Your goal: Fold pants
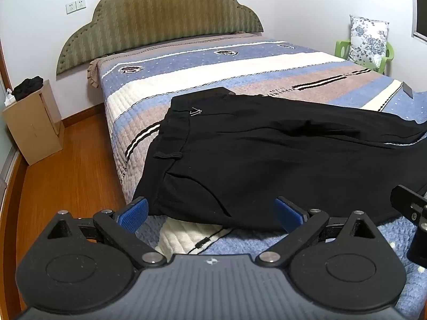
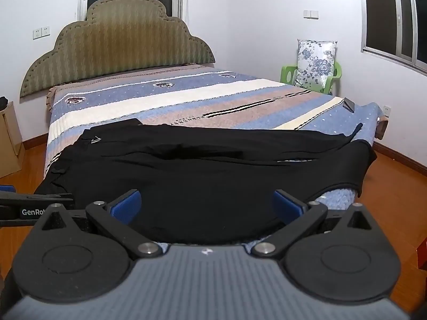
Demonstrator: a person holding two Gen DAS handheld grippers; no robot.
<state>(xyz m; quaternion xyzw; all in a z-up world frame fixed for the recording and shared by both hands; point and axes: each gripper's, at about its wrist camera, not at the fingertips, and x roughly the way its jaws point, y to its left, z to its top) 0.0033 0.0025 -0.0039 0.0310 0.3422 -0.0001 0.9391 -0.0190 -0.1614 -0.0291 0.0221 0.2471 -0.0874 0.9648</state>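
Observation:
Black pants [image 1: 267,157] lie flat across the foot of the bed, waistband to the left with a small metal clasp [image 1: 195,111], legs running right. In the right wrist view the pants [image 2: 200,170] reach the bed's right edge, where the leg ends hang over. My left gripper [image 1: 210,213] is open and empty, just short of the pants' near edge by the waist. My right gripper [image 2: 206,205] is open and empty, its blue pads [image 2: 285,205] over the near edge of the pants' middle. The left gripper shows in the right wrist view [image 2: 34,208].
The bed has a striped blue, white and tan quilt [image 1: 213,61] and a green headboard [image 1: 160,18]. A cardboard box [image 1: 34,122] with dark clothes stands left on the wood floor. A green chair with a floral pillow [image 2: 316,64] stands right. A small dark object [image 2: 349,104] lies on the quilt.

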